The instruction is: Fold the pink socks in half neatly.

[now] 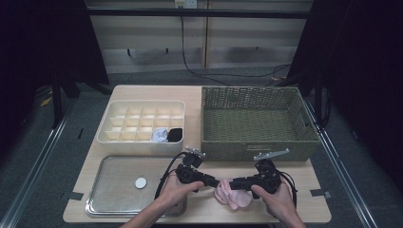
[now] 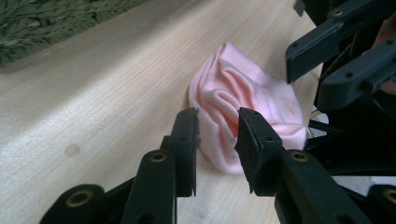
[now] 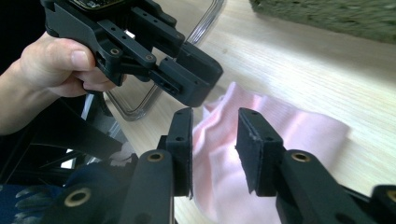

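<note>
A crumpled pink sock (image 1: 233,195) lies on the wooden table near its front edge. My left gripper (image 1: 215,182) points at it from the left and my right gripper (image 1: 234,184) from the right, tips close together over its top. In the left gripper view the sock (image 2: 243,93) lies just beyond my left gripper (image 2: 218,116), whose jaws stand apart without pressing on it; the right gripper (image 2: 336,51) is opposite. In the right gripper view my right gripper (image 3: 215,116) stands open over the sock (image 3: 289,126), facing the left gripper (image 3: 187,79) in a hand.
A cream divider box (image 1: 142,137) at the back left holds a pale sock (image 1: 159,135) and a black sock (image 1: 175,134). An empty green woven basket (image 1: 259,147) stands at the back right. A metal tray (image 1: 114,190) with a white disc (image 1: 140,182) lies front left.
</note>
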Demonstrator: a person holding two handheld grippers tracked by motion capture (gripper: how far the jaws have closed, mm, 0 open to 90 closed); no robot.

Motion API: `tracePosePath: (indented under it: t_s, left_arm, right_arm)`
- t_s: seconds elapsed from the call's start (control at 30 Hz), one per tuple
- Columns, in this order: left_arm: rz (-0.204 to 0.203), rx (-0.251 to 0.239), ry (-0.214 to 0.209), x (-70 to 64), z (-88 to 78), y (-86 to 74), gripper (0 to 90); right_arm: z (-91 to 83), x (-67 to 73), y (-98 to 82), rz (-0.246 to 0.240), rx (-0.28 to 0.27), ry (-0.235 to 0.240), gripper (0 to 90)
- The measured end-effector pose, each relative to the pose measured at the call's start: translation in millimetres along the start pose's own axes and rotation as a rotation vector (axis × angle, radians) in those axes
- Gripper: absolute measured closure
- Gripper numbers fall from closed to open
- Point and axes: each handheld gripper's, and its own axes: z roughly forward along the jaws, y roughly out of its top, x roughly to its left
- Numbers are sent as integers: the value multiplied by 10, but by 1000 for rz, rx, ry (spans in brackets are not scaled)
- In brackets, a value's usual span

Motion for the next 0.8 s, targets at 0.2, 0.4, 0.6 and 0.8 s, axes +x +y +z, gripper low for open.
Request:
tracePosePath:
  t_s: [0.2, 0.4, 0.6, 0.8]
  left_arm:
    - [-14, -12, -23, -13, 1, 10, 641]
    - [-33, -1, -35, -24, 131, 24, 563]
    - [-19, 50, -9, 3, 238, 20, 716]
    - [-16, 56, 9, 9, 267, 7, 819]
  right_arm:
    - [75, -43, -144, 11, 55, -52, 673]
    - [231, -2, -219, -6, 103, -84, 589]
    - [306, 59, -212, -63, 131, -96, 578]
    - [361, 94, -229, -104, 145, -123, 725]
